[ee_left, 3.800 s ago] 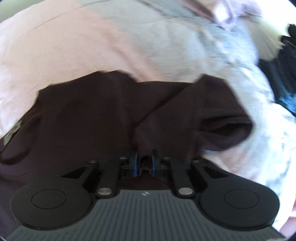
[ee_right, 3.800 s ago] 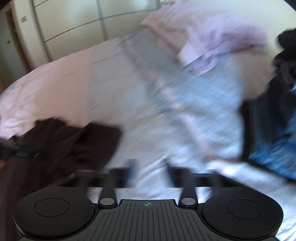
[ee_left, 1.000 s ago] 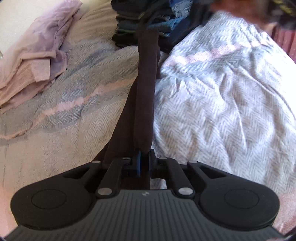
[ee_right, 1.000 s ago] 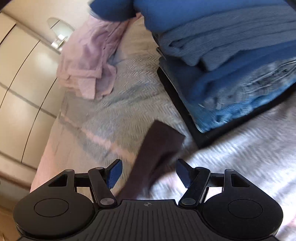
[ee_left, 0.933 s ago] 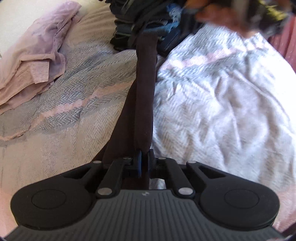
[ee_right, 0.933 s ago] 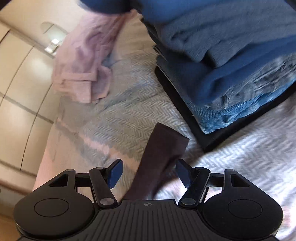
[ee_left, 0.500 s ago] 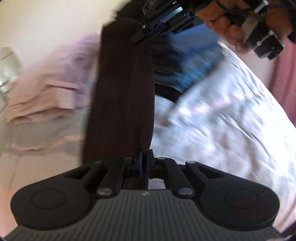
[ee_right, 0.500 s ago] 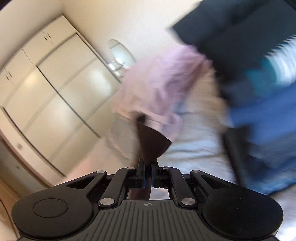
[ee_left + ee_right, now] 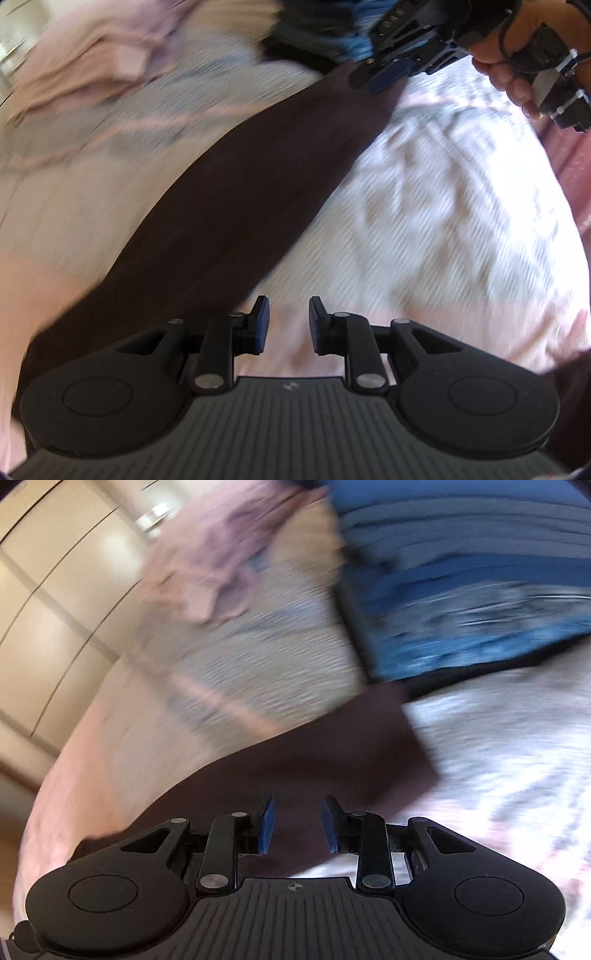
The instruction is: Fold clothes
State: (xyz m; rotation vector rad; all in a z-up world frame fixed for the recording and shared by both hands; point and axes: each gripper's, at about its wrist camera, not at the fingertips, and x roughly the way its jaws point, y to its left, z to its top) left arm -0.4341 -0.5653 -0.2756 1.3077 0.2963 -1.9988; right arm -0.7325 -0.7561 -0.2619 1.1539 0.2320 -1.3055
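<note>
A dark brown garment (image 9: 251, 177) lies as a long folded strip on the bed, running from near left to far right. It also shows in the right wrist view (image 9: 314, 749). My left gripper (image 9: 289, 323) is open and empty, just right of the strip's near end. My right gripper (image 9: 297, 823) is open above the strip's far end. In the left wrist view the right gripper (image 9: 388, 70) hovers at that far end, held by a hand. Both views are blurred by motion.
A stack of folded blue and dark clothes (image 9: 461, 579) sits beyond the strip's far end. A crumpled pink garment (image 9: 214, 554) lies at the back left. The bed cover (image 9: 443, 206) is pale and patterned. Wardrobe doors (image 9: 48, 602) stand at the left.
Both grippers have opened and let go of the brown garment. It was held up stretched between them; now it lies flat on the bed.
</note>
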